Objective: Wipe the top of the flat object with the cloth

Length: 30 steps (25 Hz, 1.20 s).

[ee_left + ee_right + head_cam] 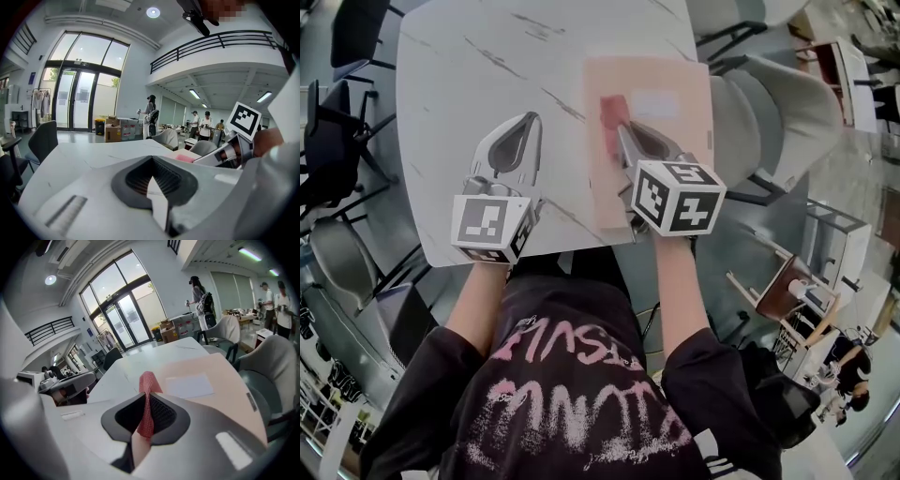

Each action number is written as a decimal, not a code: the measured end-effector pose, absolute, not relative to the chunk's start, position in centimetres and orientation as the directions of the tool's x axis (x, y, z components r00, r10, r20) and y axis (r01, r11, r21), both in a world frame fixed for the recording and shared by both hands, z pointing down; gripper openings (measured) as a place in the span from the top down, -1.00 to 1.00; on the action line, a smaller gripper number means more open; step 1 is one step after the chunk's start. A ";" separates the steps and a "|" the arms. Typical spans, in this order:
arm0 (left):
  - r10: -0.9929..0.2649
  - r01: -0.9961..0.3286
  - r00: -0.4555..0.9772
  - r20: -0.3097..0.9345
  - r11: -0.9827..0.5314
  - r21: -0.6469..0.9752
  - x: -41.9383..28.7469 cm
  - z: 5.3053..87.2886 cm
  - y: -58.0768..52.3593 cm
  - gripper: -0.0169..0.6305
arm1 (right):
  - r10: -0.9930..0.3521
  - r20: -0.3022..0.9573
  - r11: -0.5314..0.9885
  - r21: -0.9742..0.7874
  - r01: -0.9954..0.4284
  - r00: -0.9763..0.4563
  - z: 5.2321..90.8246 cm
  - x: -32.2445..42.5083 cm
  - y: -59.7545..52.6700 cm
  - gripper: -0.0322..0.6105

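Pale peach flat rectangular board (675, 159) lies on the right part of the white marble-veined table top (478, 66). Its long axis runs away from the person, near short end by the table's near edge, far end pointing toward the table's far side. Its right long side is at the table's right edge. A white rectangular label (654, 103) sits on the far half and looks blank; in the right gripper view the label (190, 384) also shows no print.

The right gripper (623, 131) has its jaws closed tight on a red mesh cloth (612, 117). The cloth (147, 394) is pinched edge-on and sticks out past the tips, over the board (225, 380), just left of the label.

The left gripper (532, 120) rests on bare table left of the board. Its jaws (152, 161) are together, nothing between them.

Room: tall glass doors (75, 98), a mezzanine with black railing (211, 44), ceiling strip lights, cardboard boxes (112, 132), people standing in the background (151, 117). Grey shell chairs (769, 112) at the table's right, dark chairs (328, 131) at its left.

Writing: pink lettering on the person's black shirt (572, 403), upside down and not readable. Black-and-white square markers on both gripper cubes.
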State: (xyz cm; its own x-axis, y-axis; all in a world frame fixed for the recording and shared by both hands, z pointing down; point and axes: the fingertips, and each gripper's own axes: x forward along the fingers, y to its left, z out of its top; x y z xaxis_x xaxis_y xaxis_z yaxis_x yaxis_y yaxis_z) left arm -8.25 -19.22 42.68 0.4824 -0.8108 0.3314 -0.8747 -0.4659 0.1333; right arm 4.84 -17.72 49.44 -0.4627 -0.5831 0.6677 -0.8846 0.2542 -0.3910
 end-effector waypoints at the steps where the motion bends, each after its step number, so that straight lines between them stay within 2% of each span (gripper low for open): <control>1: -0.809 -0.873 0.485 0.333 -0.469 0.132 -8.0 42.7 -19.2 0.95 | -0.588 0.674 0.243 -0.382 -0.892 -0.448 49.5 5.6 -17.8 0.76; 21: -0.765 -0.851 0.518 0.384 -0.507 0.138 -3.1 43.4 -18.8 0.95 | -0.655 0.730 -0.011 -0.266 -0.964 -0.194 50.9 20.3 -16.6 0.76; 30: -0.774 -0.857 0.511 0.373 -0.496 0.144 -3.6 42.7 -18.1 0.95 | -0.689 0.667 0.073 -0.325 -0.943 -0.283 47.6 16.5 -16.7 0.76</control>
